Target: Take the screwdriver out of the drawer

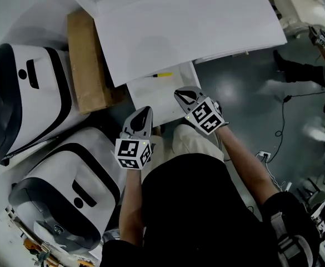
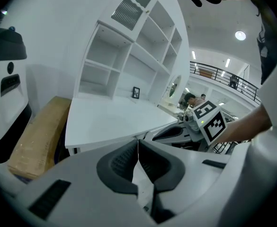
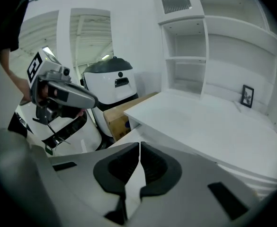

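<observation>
Left gripper [image 2: 138, 148]: jaws pressed fully together, nothing held; right gripper [image 3: 139, 150]: jaws meeting at the tips, likewise empty; both hang over the near part of the open drawer [image 1: 151, 96]. The screwdriver [image 1: 163, 74], yellow-handled, lies in the drawer ahead of both sets of tips, nearer the right, untouched; the drawer is open, so grasp and lift-out are left. Beyond it, the white desk top [image 1: 190, 26]; left of the left fingers, a cardboard box [image 1: 87, 65] and two white-and-black machine housings [image 1: 29, 93]; right of the right fingers, glossy grey floor [image 1: 245, 93].

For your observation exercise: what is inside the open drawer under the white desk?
A yellow-handled screwdriver lies in the drawer, close to the desktop edge. The desktop hides the drawer's rear.
</observation>
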A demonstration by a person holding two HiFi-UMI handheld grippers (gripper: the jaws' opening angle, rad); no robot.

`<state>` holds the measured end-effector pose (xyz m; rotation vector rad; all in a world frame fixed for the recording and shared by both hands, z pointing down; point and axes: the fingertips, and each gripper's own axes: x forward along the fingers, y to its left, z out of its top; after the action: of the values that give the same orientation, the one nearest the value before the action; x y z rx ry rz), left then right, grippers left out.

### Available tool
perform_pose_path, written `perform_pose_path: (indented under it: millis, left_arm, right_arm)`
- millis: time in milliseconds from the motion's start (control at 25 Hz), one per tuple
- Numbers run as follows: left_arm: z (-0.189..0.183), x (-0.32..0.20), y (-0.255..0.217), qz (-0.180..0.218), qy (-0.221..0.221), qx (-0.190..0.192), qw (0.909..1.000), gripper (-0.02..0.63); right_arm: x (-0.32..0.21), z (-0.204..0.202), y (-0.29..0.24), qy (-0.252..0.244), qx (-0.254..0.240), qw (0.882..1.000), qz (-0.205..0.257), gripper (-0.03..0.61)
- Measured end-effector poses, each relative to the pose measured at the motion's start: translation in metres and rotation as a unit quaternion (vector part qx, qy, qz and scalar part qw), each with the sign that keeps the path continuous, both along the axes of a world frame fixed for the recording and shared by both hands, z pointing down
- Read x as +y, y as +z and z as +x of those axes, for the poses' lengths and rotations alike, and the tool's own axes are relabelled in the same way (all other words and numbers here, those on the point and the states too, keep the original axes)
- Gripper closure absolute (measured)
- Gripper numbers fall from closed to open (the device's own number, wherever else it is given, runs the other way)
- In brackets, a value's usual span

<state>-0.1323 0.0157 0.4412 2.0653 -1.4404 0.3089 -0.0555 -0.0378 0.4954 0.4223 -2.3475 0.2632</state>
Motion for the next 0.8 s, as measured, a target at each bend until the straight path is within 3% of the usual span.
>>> perform_pose_path:
  millis: [160,480,800]
  left_arm:
    - [-0.006,-0.006,0.004,-0.004,0.017,-0.004,0.9998,0.589]
    - [-0.018,-0.014,0.016,-0.010,0.022,0.001,0.9997,0.589]
    - [-0.022,-0.012,0.031,-0.023,0.024,0.000,0.9994,0.589]
  right_arm:
    - [-0.012,-0.010,0.033,-0.014,0.022,1.000,0.012,0.549]
    - [-0.035,-0.012,0.107,-0.031,0.090,0.995,-0.008,0.522]
    - [-0.053,-0.020,0.157,-0.025,0.113,0.993,-0.002,0.497]
